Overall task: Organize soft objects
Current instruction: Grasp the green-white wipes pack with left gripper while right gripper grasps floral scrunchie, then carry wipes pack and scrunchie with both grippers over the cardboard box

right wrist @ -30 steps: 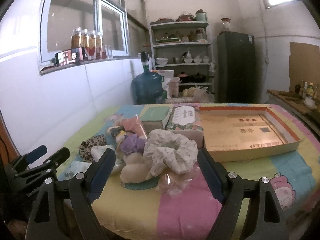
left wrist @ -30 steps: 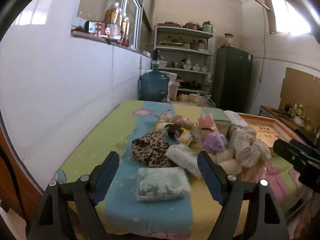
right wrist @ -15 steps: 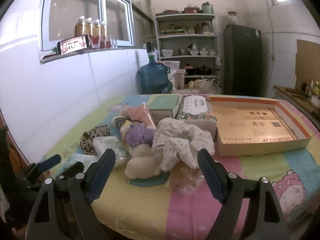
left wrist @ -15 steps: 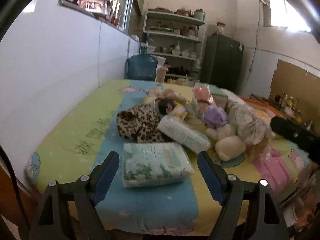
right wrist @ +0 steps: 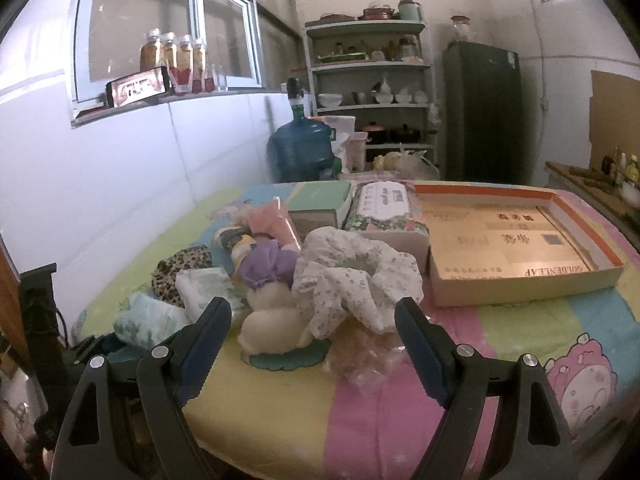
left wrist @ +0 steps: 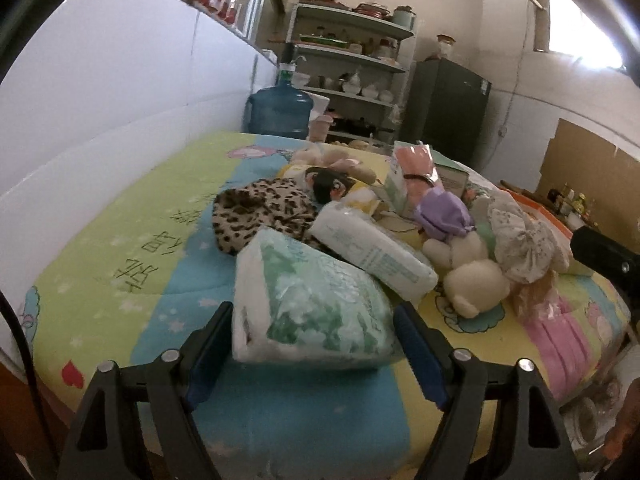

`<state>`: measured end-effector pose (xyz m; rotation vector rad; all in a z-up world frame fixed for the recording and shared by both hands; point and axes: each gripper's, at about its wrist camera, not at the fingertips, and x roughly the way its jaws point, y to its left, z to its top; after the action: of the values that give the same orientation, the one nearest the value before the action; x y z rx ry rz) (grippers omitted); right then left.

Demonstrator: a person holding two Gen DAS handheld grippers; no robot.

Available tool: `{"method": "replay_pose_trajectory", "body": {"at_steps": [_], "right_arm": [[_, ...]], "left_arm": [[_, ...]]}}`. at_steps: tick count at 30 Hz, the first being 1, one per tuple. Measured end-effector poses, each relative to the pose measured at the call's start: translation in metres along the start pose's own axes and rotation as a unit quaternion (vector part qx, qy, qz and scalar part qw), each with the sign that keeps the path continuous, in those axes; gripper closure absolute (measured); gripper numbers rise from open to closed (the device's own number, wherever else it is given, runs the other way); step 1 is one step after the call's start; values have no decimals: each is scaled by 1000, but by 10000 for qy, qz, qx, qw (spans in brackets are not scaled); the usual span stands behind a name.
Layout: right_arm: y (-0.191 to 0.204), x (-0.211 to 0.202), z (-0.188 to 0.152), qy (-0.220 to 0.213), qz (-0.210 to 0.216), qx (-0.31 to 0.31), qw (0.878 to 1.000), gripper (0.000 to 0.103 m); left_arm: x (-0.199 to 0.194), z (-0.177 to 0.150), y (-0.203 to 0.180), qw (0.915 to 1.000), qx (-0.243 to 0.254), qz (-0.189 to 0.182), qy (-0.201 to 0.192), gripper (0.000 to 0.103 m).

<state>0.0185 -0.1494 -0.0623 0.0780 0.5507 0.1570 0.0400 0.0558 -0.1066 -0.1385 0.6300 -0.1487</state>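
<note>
A pile of soft things lies on the colourful cloth-covered table (left wrist: pixel 120 248). My left gripper (left wrist: pixel 312 344) is open, its jaws on either side of a green-and-white tissue pack (left wrist: pixel 308 300), which also shows in the right wrist view (right wrist: pixel 148 320). Behind it lie a second white pack (left wrist: pixel 372 248), a leopard-print cloth (left wrist: pixel 256 212), a purple scrunchie (left wrist: pixel 444 216), a cream plush toy (left wrist: pixel 476 284) and a white floral scrunchie (right wrist: pixel 356 280). My right gripper (right wrist: pixel 312 344) is open and empty, hovering before the plush toy (right wrist: pixel 272 320) and a crinkled plastic bag (right wrist: pixel 364 360).
An open, shallow cardboard box (right wrist: pixel 516 248) lies at the right of the table. A floral tissue box (right wrist: pixel 384 212) and a green box (right wrist: pixel 320 208) stand behind the pile. A blue water jug (right wrist: pixel 300 152), shelves (right wrist: pixel 368 80) and a dark fridge (right wrist: pixel 484 112) stand beyond the table.
My left gripper has moved forward and down until the green-and-white pack sits between its open jaws. My right gripper has drifted only slightly closer to the pile.
</note>
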Motion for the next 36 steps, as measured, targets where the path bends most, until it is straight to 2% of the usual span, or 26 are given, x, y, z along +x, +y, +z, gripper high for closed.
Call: {"method": "replay_pose_trajectory", "body": {"at_steps": [2,3,8,19,21,23,26,36], "right_arm": [[-4,2,-1,30,14,49,10000,18],[-7,3,-1,63,24,88,9999,18],[-16,12,-5,215,14,117,9997,19],[-24,37,-1,374,-3,-155,9992,58],[-25,41,1,374,-14,-212,9991,78],[-28,42,3,366,72,-187,9991,86],[-32,40,7,284,119,-148,9994,91],[-37,11,29,-251,216,-201,9992,91]], "left_arm": [[-1,1,0,9999,-67,-93,-24,53],[-1,1,2,9996,-183,-235,3,60],[-6,2,-2,9996,-146,-202,-98,70],[-44,8,-19,9981,141,-147,-579,71],[-49,10,-23,9976,176,-161,-648,71],[-53,11,-26,9973,196,-175,-691,71],[-58,15,-31,9968,220,-206,-744,71],[-59,33,-58,9954,407,-261,-823,71]]}}
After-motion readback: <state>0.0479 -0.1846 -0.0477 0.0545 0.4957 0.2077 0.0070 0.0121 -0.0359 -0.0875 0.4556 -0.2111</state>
